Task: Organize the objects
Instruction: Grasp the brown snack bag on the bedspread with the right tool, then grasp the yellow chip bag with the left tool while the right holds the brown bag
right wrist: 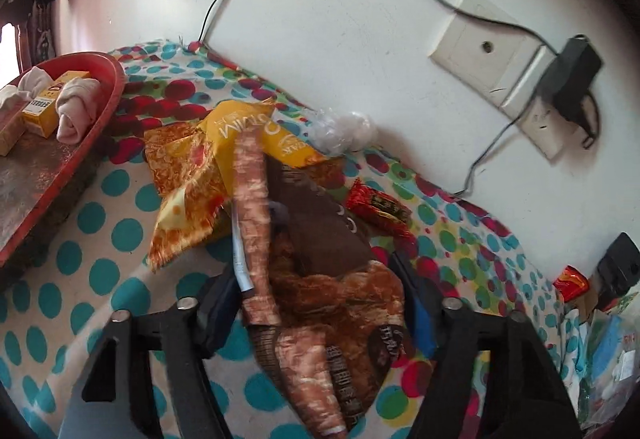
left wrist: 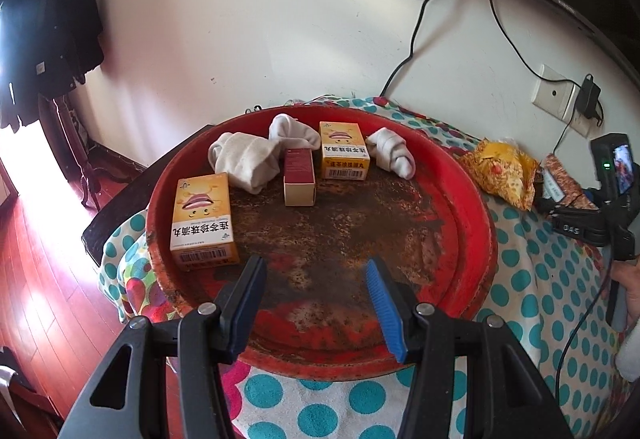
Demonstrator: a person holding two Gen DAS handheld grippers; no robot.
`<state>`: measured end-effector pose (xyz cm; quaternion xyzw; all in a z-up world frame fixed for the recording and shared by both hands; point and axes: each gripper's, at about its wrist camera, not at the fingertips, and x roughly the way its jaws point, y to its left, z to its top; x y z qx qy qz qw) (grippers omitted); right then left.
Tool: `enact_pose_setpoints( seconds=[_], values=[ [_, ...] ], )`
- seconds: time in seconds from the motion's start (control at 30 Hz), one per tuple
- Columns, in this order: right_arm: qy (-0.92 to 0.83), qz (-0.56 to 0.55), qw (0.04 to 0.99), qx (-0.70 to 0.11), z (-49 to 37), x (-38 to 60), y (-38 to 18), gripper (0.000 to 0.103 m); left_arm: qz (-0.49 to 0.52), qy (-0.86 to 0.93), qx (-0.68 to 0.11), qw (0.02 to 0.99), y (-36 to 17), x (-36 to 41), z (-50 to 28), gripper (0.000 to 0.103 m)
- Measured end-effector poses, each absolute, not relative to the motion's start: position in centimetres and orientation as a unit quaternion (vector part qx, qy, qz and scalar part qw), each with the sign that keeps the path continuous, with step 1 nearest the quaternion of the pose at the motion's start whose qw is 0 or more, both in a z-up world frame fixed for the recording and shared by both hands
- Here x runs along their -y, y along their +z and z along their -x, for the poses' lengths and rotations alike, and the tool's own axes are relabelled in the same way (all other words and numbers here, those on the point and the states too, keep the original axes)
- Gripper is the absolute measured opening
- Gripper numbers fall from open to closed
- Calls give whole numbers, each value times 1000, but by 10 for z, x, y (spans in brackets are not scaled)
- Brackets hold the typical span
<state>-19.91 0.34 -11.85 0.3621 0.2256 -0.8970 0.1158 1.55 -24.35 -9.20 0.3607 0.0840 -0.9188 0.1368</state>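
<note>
A round red tray (left wrist: 472, 199) on the dotted cloth holds two yellow medicine boxes (left wrist: 204, 219) (left wrist: 344, 149), a small dark red box (left wrist: 299, 175) and rolled white socks (left wrist: 248, 155) (left wrist: 390, 151). My left gripper (left wrist: 316, 279) is open and empty over the tray's near rim. My right gripper (right wrist: 324, 287) is shut on a brown snack packet (right wrist: 316, 279), held above the cloth to the right of the tray (right wrist: 108, 107). A yellow snack bag (right wrist: 192, 175) lies just beyond it; it also shows in the left wrist view (left wrist: 500, 167).
A red snack packet (right wrist: 380, 207) and crumpled clear plastic (right wrist: 344, 131) lie near the wall. Wall sockets with a black adapter (right wrist: 572, 75) and cables hang behind. More packets (right wrist: 572, 281) sit far right. The table edge and red wooden floor (left wrist: 52, 259) lie to the left.
</note>
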Motion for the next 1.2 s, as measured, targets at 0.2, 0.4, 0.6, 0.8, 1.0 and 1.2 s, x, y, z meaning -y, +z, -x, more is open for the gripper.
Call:
enact_pose_setpoints(
  seconds=[0.2,0.4,0.6,0.8,1.0,1.2],
  values=[
    [-927,-308,75,-202,160,-57,-106,65,-335,-934,-55,106,-83,222,-18,55],
    [-927,-323,70,-179,144,-101,-116,65,-304,-953,-8,7,-60,156,-9,76],
    [-924,-328,85,-179,142,-94,-120,66,-340,-935,50,-87,-50,68,58,77],
    [-923,-333,109,-161,142,-96,-121,67,-389,-912,100,-84,-72,9,134,77],
    [-922,-334,123,-149,143,-97,-119,67,-420,-904,78,-2,-97,11,185,77],
    [-922,-335,130,-144,142,-96,-119,67,-412,-907,67,61,-111,24,212,77]
  ],
)
